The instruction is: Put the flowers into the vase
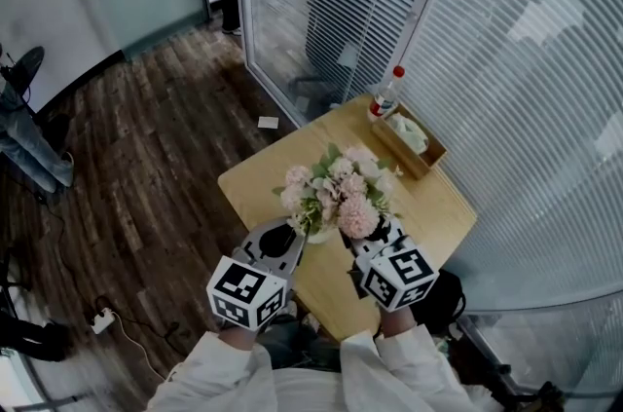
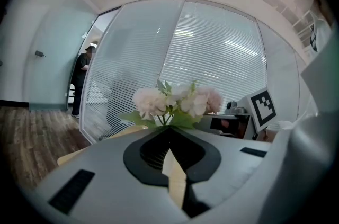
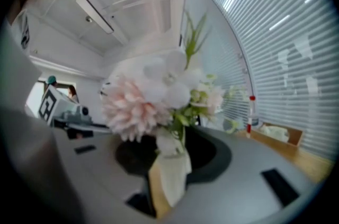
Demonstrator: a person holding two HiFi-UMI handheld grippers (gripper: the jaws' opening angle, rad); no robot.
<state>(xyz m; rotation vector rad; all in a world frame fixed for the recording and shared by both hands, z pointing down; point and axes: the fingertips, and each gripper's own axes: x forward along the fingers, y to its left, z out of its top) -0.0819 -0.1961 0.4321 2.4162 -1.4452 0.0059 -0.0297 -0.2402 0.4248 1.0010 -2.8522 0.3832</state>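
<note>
- While the flowers (image 1: 341, 191) are being bunched just ahead of both claws, the pale stem of a pink bloom (image 3: 132, 109) is apparently being pinched in the nearly closed right gripper (image 3: 168, 175).
- Nothing is being held by the left gripper (image 2: 172, 172), whose jaws are standing a slit apart.
- Seating in the vase (image 1: 315, 234), between the claw tips, is seemingly being finished, with release left to do.

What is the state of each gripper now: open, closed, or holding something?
Left gripper: jaws nearly together; whether it grips anything cannot be told.
Right gripper: closed on the flowers.
</note>
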